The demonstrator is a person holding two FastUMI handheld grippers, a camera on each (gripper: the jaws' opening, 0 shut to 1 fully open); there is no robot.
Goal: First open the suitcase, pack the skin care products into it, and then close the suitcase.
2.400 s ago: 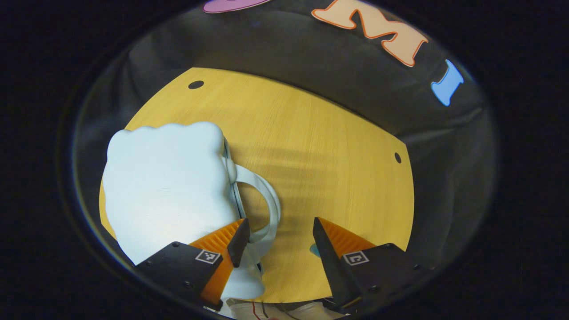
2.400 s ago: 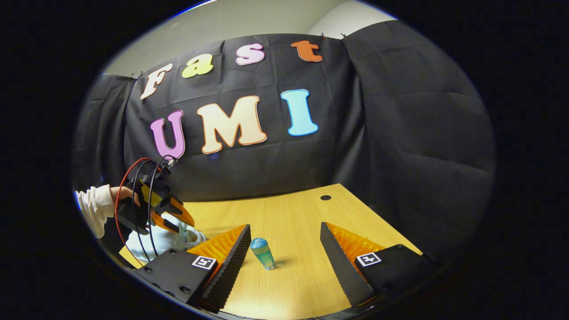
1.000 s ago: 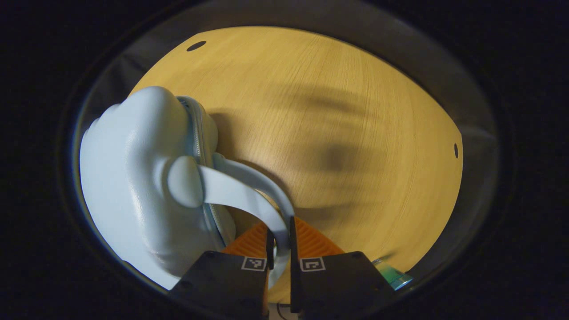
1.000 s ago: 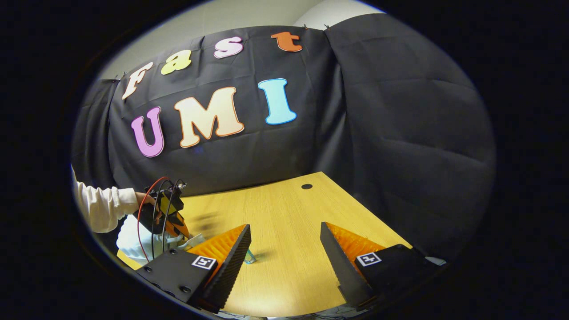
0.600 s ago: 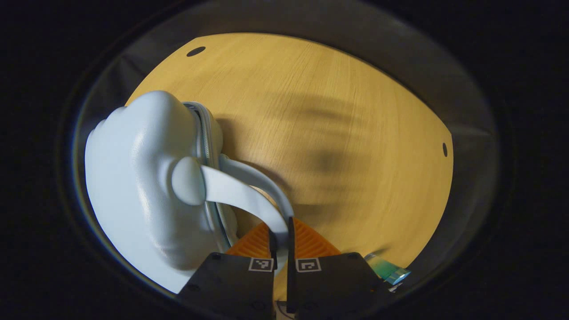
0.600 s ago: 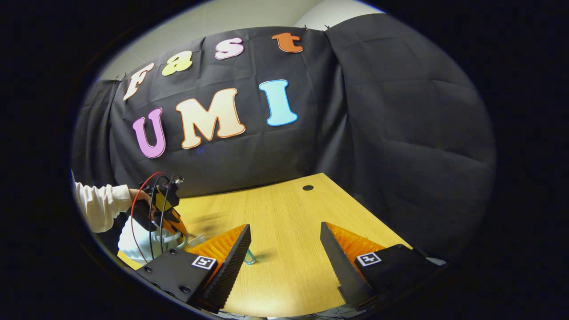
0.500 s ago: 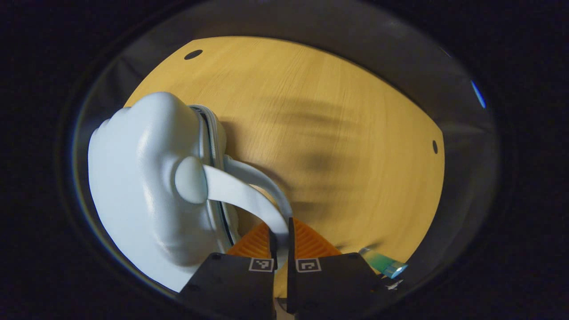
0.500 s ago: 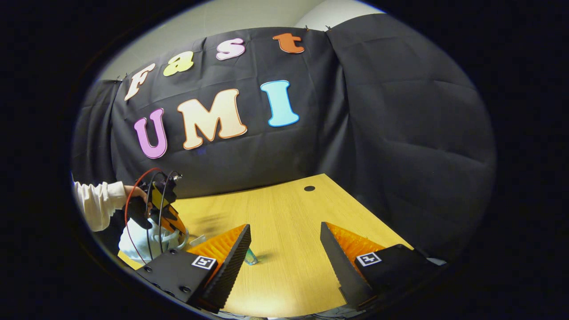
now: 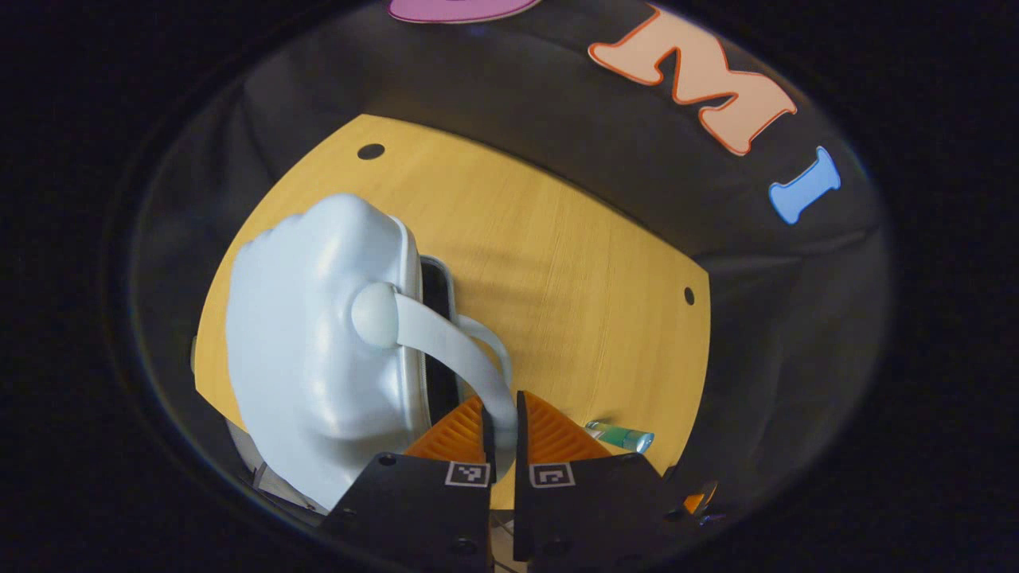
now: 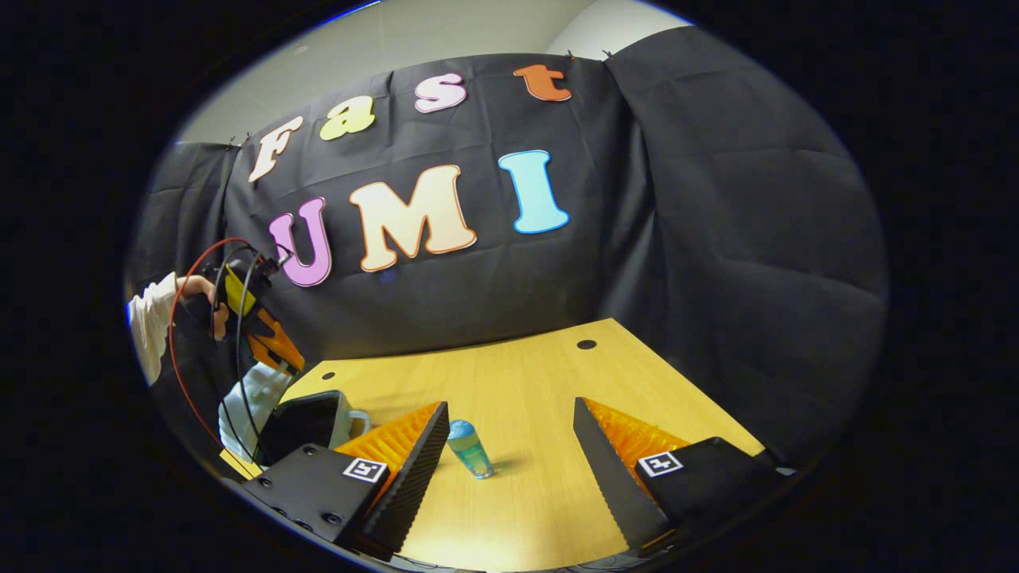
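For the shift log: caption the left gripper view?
Left gripper clamps the suitcase handle, lid lifted ajar.

In the left gripper view the suitcase (image 9: 310,350) interior shows as no more than a dark gap behind the raised lid. In the right gripper view the suitcase's lower part and the teal bottle (image 10: 470,450)'s label are too small or covered to make out.

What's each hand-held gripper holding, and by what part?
Left hand-held gripper pinches the suitcase by its handle strap. Right hand-held gripper holds nothing.
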